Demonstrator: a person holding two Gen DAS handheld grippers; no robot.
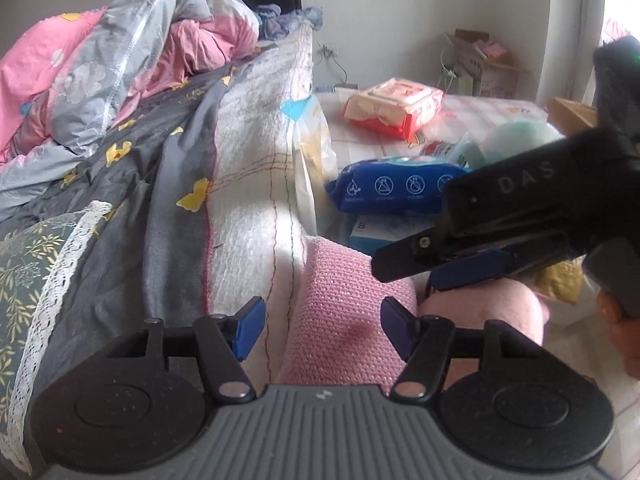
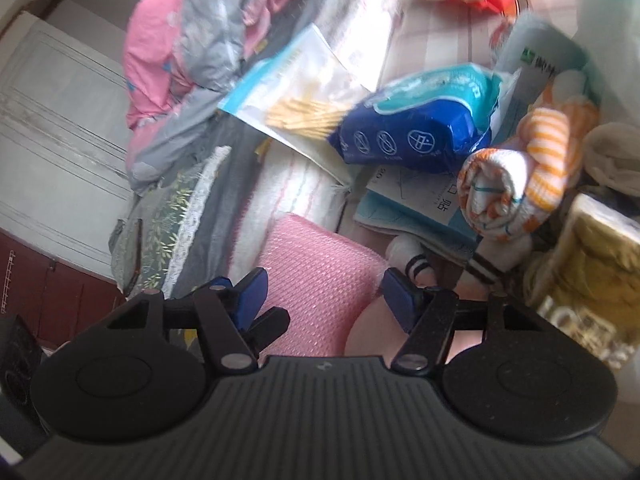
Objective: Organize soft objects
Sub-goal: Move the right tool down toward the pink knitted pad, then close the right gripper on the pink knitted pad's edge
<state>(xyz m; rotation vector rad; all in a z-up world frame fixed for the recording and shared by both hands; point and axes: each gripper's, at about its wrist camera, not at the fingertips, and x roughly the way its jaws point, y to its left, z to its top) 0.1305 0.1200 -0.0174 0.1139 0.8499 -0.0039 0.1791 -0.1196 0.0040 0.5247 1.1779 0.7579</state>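
Little of the tidying looks done: the bed at ten o'clock in the left wrist view carries a crumpled pink and grey quilt (image 1: pixel 120 52), and the low surface at one o'clock is strewn with packets. The item in hand is a pink knitted cloth (image 1: pixel 340 320), lying at the bed's edge, dead centre and low in both views. The left gripper (image 1: pixel 322 328) sits with its blue pads either side of this cloth, jaws partly apart; whether the pads press on the cloth I cannot tell. The right gripper (image 2: pixel 322 300) is likewise partly apart around the same pink cloth, with no clear pinch visible; in the left view it reaches in from three o'clock. Beyond, at one o'clock in the right view, lie a blue wipes packet (image 2: pixel 416 128), a rolled patterned towel (image 2: pixel 492 192) and an orange striped cloth (image 2: pixel 556 148), all loose and unsorted. As for containers, a cardboard box (image 1: pixel 484 60) stands by the far wall at one o'clock in the left view; its contents are too small to name. I judge nearly everything remains to be folded or put away.
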